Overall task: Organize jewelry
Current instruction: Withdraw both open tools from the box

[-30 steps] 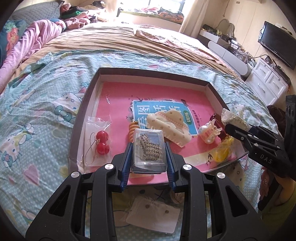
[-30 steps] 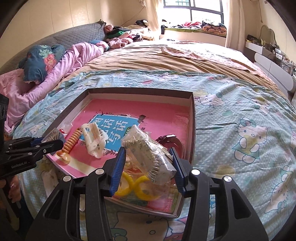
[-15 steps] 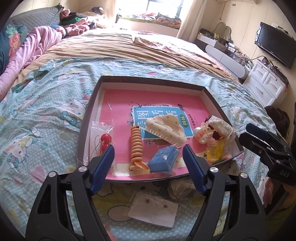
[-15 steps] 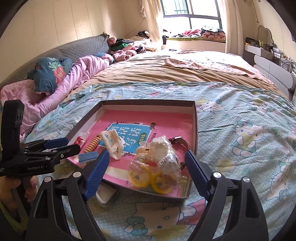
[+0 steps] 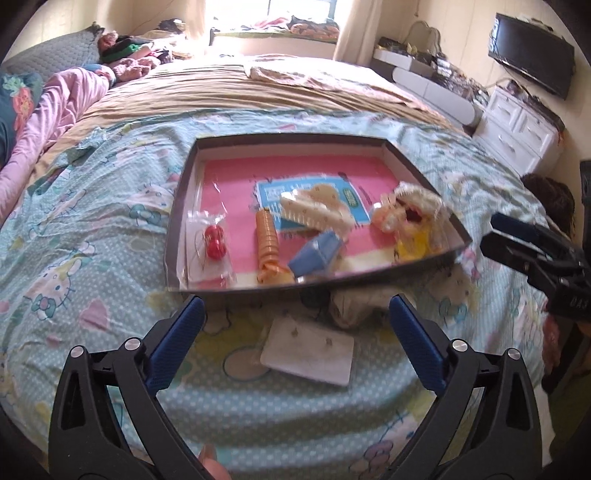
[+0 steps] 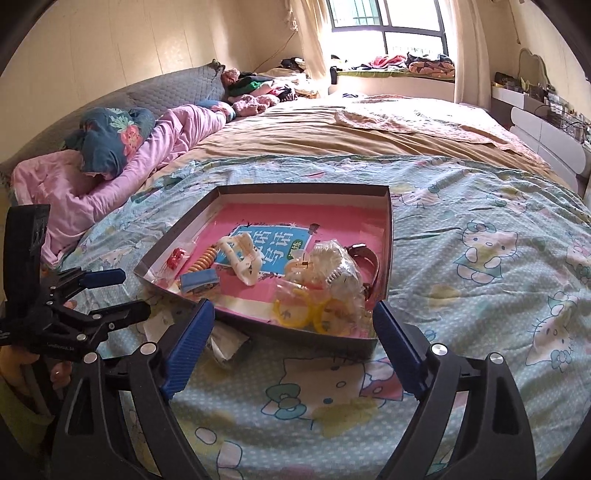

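Both the left gripper (image 5: 295,325) and the right gripper (image 6: 293,325) hang empty, jaws opening, low in frame just short of the tray (image 5: 177,206) on the bed (image 6: 480,258), because the blue box (image 5: 316,254) and bagged clips (image 6: 332,273) already lie inside it.

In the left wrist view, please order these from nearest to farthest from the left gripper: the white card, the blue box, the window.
From the left gripper, whose jaws are opening with nothing between them:
1. White card, on the bedspread before the tray.
2. Blue box, at the tray's near edge.
3. Window, far behind the bed.
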The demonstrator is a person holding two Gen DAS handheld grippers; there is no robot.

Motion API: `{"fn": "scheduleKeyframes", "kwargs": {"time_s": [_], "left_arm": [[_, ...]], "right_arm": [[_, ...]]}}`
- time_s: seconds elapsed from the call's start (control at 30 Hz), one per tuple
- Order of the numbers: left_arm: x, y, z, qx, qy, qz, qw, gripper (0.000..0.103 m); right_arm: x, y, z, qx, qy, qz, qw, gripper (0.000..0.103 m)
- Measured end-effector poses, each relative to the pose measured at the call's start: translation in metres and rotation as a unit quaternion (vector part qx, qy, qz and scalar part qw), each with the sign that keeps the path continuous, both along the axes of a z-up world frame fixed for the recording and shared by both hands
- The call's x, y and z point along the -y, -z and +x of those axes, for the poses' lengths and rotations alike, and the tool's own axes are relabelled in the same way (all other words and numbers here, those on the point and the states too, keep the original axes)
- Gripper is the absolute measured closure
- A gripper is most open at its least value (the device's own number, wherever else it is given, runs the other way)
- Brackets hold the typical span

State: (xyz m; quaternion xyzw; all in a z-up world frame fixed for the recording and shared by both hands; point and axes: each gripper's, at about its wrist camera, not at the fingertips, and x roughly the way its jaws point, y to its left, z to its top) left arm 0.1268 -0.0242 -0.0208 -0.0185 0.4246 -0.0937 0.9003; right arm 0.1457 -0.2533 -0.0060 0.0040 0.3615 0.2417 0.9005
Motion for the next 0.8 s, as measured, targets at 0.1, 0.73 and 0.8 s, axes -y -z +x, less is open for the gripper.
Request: {"fn": "scheduleKeyframes", "kwargs": {"time_s": [0.1, 0.73, 0.8], "left_arm": [[0.002, 0.006, -0.007, -0.009, 0.012, 0.004, 0.9999, 0.01], [0.011, 0.053, 0.009, -0.068, 0.028, 0.037, 0.9966, 0.025], [0.01, 0.052, 0.008, -0.063, 0.027, 0.036, 0.997, 0.04]], "right_arm": [[-0.005, 0.004, -0.006, -0.007, -0.011, -0.009, 1.0, 0.017], [-0.026, 0.035, -0.014, -0.074, -0.057, -0.002, 0.996, 0.017], [-0.031, 0.042, -0.01, -0.085, -0.063, -0.001, 0.994, 0.017]]}}
